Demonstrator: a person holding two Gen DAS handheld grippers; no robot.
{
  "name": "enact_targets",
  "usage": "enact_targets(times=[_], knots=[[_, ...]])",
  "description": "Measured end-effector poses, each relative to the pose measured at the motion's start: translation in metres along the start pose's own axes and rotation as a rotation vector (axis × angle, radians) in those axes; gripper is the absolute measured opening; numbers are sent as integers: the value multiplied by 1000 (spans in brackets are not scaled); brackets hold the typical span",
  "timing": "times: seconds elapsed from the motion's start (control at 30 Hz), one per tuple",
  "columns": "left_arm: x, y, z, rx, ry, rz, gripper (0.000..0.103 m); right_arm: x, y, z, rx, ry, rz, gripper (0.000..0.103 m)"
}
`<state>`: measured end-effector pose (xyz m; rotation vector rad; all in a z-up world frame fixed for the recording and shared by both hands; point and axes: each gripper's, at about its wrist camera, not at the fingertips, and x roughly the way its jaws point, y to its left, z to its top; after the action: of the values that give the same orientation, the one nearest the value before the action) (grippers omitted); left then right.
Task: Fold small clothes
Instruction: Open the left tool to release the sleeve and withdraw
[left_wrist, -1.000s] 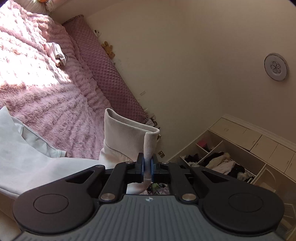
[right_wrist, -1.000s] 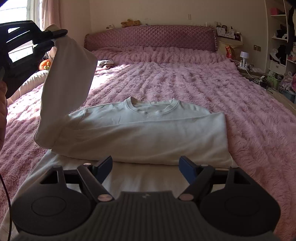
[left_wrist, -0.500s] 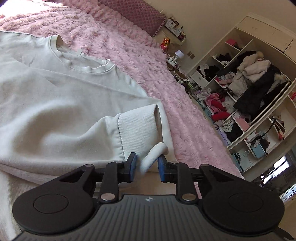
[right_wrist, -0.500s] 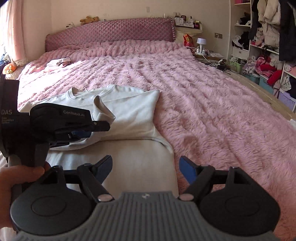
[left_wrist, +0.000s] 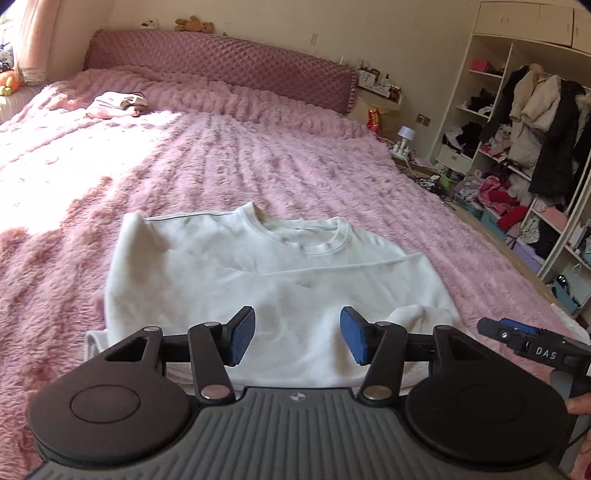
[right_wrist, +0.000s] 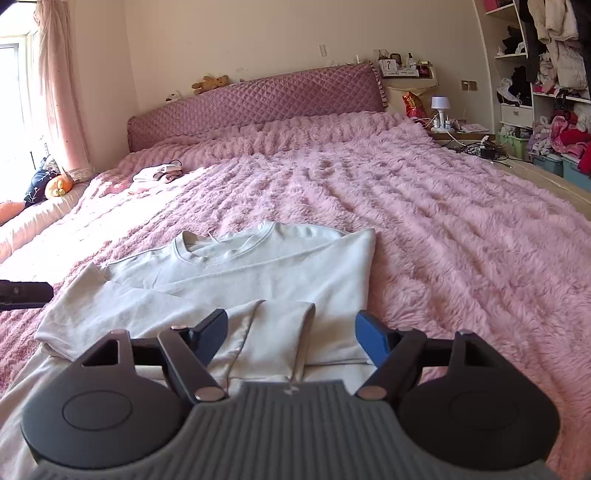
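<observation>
A white sweatshirt (left_wrist: 280, 266) lies flat on the pink furry bedspread (left_wrist: 221, 166), neck toward the headboard, with both sleeves folded across its body. My left gripper (left_wrist: 297, 334) hovers over its lower part; its jaws are opening and nothing is between them. My right gripper (right_wrist: 291, 332) hangs over the sweatshirt (right_wrist: 280, 273) where the folded sleeve's cuff (right_wrist: 280, 332) lies. Its jaws are closing a little, the cuff lies between them, and the pads stand clear of it. One of the right gripper's fingers (left_wrist: 517, 339) shows at the right edge of the left wrist view.
A small pile of clothes (left_wrist: 116, 103) sits far up the bed on the left. The quilted headboard (right_wrist: 258, 107) closes the far end. Open shelves crowded with clothes (left_wrist: 535, 122) stand to the right, with a lamp and cables (right_wrist: 441, 110) beside the bed.
The left gripper swung the raised sleeve down across the sweatshirt, let it go and opened its jaws. The right gripper shifted along the near edge to above the cuff.
</observation>
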<state>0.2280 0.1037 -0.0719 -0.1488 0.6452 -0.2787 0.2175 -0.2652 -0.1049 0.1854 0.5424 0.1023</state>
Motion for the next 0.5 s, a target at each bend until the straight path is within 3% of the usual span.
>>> enact_targets(times=[0.13, 0.2, 0.37, 0.5], knots=[[-8, 56, -10, 25, 30, 239, 67, 43, 0, 6, 51, 84, -1, 55], [-6, 72, -13, 42, 54, 309, 67, 59, -3, 7, 101, 117, -6, 55], [7, 88, -22, 138, 111, 333, 66, 78, -2, 4, 149, 156, -8, 55], [22, 78, -32, 351, 128, 372, 64, 80, 6, 2, 108, 171, -1, 55]])
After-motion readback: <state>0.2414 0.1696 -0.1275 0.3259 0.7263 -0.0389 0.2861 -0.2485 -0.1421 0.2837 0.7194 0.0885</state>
